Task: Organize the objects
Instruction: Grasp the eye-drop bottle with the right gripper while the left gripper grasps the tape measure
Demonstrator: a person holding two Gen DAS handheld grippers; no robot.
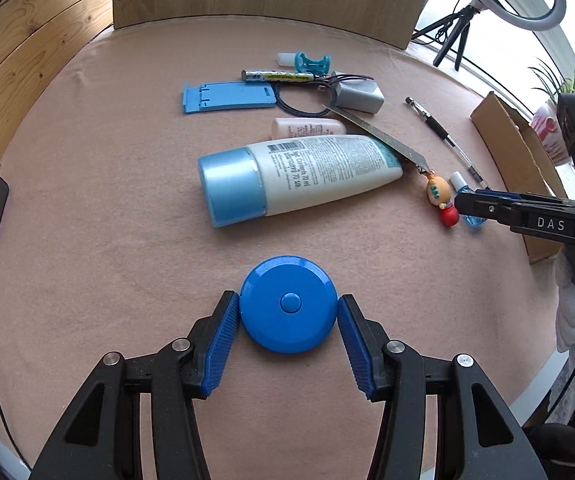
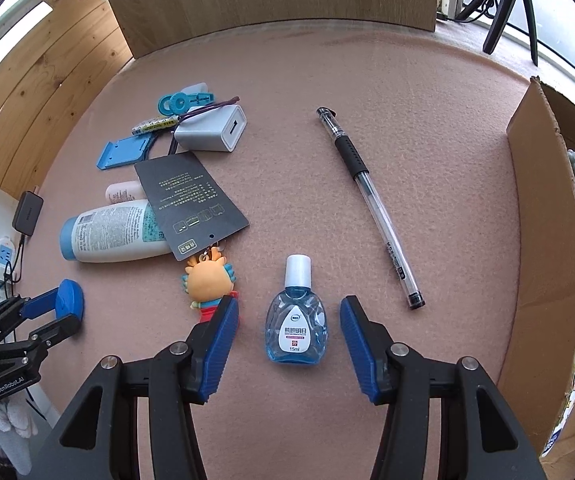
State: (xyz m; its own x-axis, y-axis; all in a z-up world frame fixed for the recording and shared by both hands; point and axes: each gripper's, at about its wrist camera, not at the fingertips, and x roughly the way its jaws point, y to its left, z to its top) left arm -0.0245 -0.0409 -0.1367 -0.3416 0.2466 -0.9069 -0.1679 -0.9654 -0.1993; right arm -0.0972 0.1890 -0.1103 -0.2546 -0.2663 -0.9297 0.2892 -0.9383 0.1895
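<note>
My left gripper [image 1: 288, 300] is shut on a round blue tape measure [image 1: 288, 304], its blue pads pressing on both sides of the disc just above the pink cloth. The right wrist view shows the same pair at the far left, with the left gripper [image 2: 61, 312] around the tape measure [image 2: 70, 298]. My right gripper [image 2: 289, 308] is open and points down over a small blue eye-drop bottle [image 2: 296, 324] lying with its white cap away from me. The bottle sits between the pads with a gap on each side.
A white lotion tube [image 1: 299, 176] with a blue cap, a black card [image 2: 191, 204], a doll keychain [image 2: 207, 280], a white charger [image 2: 215, 132] and a blue phone stand [image 1: 227, 96] lie left of centre. A pen [image 2: 371, 208] lies right. A cardboard box [image 2: 543, 240] stands at the right edge.
</note>
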